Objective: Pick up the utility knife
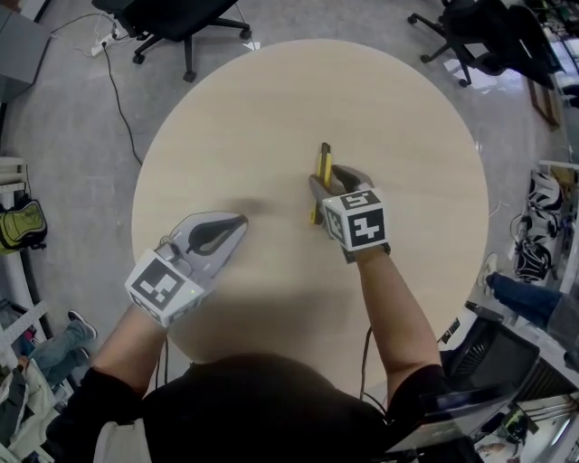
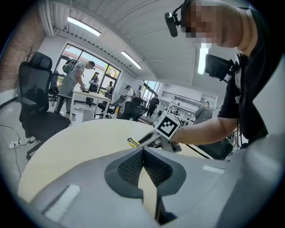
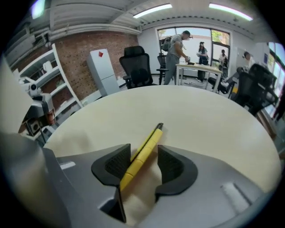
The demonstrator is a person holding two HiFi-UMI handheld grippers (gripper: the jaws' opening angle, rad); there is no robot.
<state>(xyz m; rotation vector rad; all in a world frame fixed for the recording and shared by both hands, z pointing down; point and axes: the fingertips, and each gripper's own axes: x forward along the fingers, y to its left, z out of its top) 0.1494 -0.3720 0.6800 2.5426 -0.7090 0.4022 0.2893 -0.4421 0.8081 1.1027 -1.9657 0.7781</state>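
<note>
The utility knife (image 1: 324, 161) is slim and yellow with a dark tip, and it lies flat near the middle of the round pale table (image 1: 271, 99). My right gripper (image 1: 332, 178) points steeply down over its near half, open, one jaw on each side. In the right gripper view the knife (image 3: 147, 149) runs slantwise between the dark pads, close against the left pad with a gap to the right one. My left gripper (image 1: 240, 220) hovers over the table's left part, shut and empty, its tips meeting (image 2: 142, 150). From there I see the knife (image 2: 132, 142) beside the right gripper's marker cube (image 2: 168, 125).
Black office chairs stand beyond the table's far edge (image 1: 172, 23) and at the far right (image 1: 479, 36). A cable (image 1: 118, 90) trails on the floor at left. Several people stand at a desk (image 3: 196, 67) by the windows. Shelving (image 3: 40, 98) lines the brick wall.
</note>
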